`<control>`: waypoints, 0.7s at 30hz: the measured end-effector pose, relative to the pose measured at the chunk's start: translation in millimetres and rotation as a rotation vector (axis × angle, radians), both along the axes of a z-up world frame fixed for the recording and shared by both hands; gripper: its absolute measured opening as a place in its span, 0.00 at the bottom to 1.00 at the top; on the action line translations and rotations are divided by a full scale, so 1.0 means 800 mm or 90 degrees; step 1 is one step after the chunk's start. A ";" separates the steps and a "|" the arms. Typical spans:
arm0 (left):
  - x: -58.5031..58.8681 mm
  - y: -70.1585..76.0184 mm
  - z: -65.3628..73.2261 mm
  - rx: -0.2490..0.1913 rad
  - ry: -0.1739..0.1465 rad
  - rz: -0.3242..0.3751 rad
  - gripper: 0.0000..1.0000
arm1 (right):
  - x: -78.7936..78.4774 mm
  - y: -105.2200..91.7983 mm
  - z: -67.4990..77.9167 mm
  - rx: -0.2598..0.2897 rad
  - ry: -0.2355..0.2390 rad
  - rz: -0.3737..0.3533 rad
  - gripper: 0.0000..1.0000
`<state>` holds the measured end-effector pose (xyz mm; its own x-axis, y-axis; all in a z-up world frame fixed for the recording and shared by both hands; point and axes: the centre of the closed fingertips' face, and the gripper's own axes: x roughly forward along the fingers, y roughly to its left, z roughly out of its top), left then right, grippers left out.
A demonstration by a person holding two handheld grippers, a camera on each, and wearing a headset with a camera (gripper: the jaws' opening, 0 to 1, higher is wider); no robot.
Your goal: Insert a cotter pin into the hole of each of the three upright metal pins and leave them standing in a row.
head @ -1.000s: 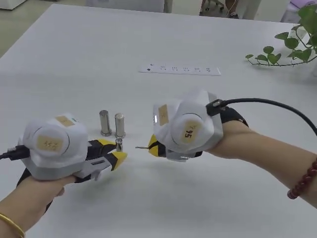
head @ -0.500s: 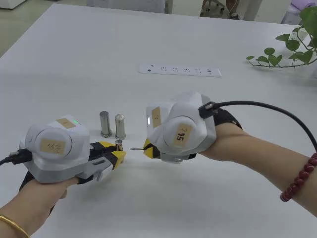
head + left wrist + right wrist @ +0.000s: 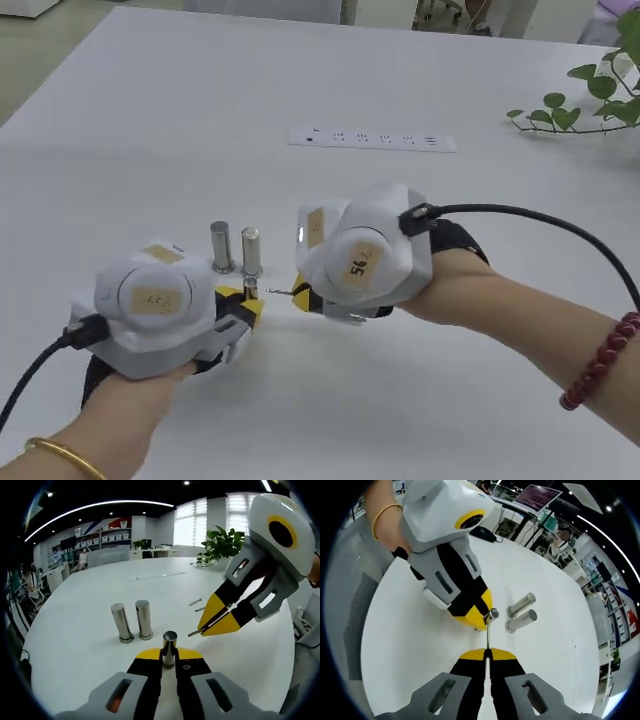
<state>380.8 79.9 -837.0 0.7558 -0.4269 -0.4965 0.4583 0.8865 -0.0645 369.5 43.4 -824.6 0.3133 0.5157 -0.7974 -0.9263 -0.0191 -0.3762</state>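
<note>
Closing last second's gap, the right hand-held gripper (image 3: 303, 297), clamped on a cotter pin (image 3: 200, 629), now has the pin's tip just beside the top of the gripped metal pin (image 3: 169, 645). That pin stands upright, pinched in the left hand-held gripper (image 3: 169, 656), with two other metal pins (image 3: 221, 247) just behind it on the bench (image 3: 200, 120).

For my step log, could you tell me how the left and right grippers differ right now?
The left gripper is shut on a thick metal pin; the right gripper on a thin cotter pin. The left's pin stands upright; the right's lies level, its tip pointing at the metal pin's top. Both grippers are shut.
</note>
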 end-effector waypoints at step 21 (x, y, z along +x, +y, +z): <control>-0.002 -0.004 -0.007 0.008 0.006 0.079 0.08 | 0.006 0.007 -0.004 -0.002 -0.001 -0.007 0.03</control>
<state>379.6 77.1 -842.4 0.7978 -0.3243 -0.5083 0.3447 0.9370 -0.0568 374.4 49.1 -827.5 0.3198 0.5096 -0.7988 -0.9260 -0.0104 -0.3774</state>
